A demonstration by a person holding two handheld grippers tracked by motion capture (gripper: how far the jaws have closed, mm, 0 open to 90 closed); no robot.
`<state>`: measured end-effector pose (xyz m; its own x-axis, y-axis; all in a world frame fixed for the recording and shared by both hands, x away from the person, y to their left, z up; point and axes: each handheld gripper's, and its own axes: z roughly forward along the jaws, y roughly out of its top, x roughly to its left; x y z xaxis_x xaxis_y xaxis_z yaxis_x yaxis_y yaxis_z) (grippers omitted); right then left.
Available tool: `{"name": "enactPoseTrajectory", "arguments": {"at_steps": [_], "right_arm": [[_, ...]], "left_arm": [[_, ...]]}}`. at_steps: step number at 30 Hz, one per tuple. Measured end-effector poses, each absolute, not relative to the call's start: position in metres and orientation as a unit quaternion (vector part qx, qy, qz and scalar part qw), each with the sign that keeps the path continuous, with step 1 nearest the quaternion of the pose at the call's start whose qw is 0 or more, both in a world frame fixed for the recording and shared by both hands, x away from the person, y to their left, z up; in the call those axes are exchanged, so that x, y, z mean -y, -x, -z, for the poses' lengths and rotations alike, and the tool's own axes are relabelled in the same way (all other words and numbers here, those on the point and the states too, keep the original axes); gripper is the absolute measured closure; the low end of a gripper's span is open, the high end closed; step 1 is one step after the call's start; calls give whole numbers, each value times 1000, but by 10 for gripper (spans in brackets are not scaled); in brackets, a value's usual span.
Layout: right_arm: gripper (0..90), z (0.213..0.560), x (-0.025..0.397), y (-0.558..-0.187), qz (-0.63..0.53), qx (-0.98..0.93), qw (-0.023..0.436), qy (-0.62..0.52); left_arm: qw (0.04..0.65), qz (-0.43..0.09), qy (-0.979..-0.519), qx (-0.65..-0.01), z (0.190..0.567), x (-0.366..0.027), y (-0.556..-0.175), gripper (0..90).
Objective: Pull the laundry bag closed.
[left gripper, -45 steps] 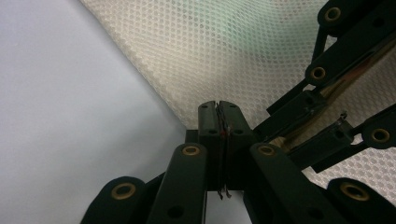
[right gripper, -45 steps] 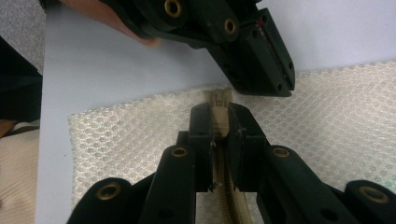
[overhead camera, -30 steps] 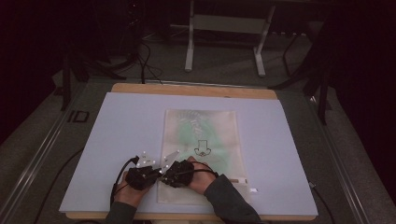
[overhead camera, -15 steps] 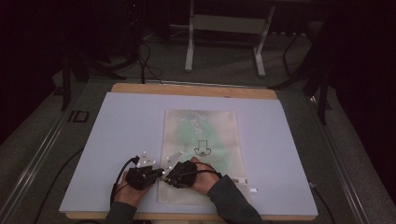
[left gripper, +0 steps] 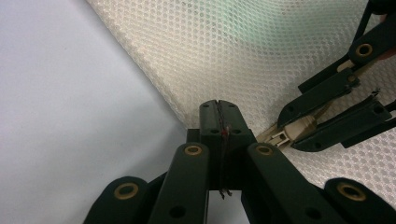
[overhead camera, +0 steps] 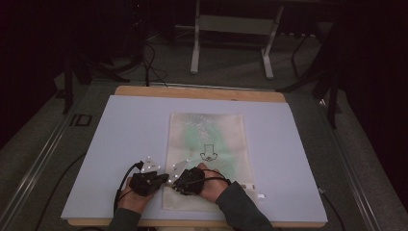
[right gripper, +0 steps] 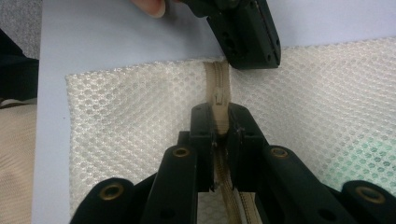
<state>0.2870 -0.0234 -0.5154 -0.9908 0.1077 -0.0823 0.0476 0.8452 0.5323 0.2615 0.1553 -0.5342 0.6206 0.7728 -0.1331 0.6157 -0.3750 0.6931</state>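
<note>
Item: mesh laundry bag (overhead camera: 207, 144), cream, flat on a pale blue table mat (overhead camera: 130, 130), something green inside it showing through the netting. Long axis runs away from the person; the zippered edge lies nearest the grippers.

Left gripper (left gripper: 218, 112): jaws pressed together on the bag's edge at its corner, beside the zipper's end.

Right gripper (right gripper: 219, 122): jaws clamped on the zipper pull (right gripper: 218, 99), the zipper tape (right gripper: 215, 77) running straight ahead of its fingers to the left gripper.

Surroundings: white tag (overhead camera: 250, 186) just right of the right hand (overhead camera: 211, 185); wooden table edge (overhead camera: 192, 91) beyond the mat; metal stand (overhead camera: 231, 29) on the floor behind.

Obscured: the bag's contents are blurred by mesh; the zipper's near length is cut off below the jaws.
</note>
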Motion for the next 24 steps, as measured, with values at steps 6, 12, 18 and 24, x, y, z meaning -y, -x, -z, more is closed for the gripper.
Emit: {"name": "enactPoseTrajectory", "arguments": {"at_steps": [6,12,18,24], "right_arm": [[821,516,27,-287,-279,-958,50,-44],[821,515,33,-287,-275,-959,52,-42],[821,515,36,-287,-274,-959,53,-41],[822,515,38,-287,-274,-960,53,-41]], "left_arm": [[367,-108,-822,-422,534,-155,-261,892],[367,-109,-822,-422,534,-155,-261,891],[367,-108,-822,-422,534,-155,-261,891],[367,-108,-822,-423,534,-156,-261,891]]}}
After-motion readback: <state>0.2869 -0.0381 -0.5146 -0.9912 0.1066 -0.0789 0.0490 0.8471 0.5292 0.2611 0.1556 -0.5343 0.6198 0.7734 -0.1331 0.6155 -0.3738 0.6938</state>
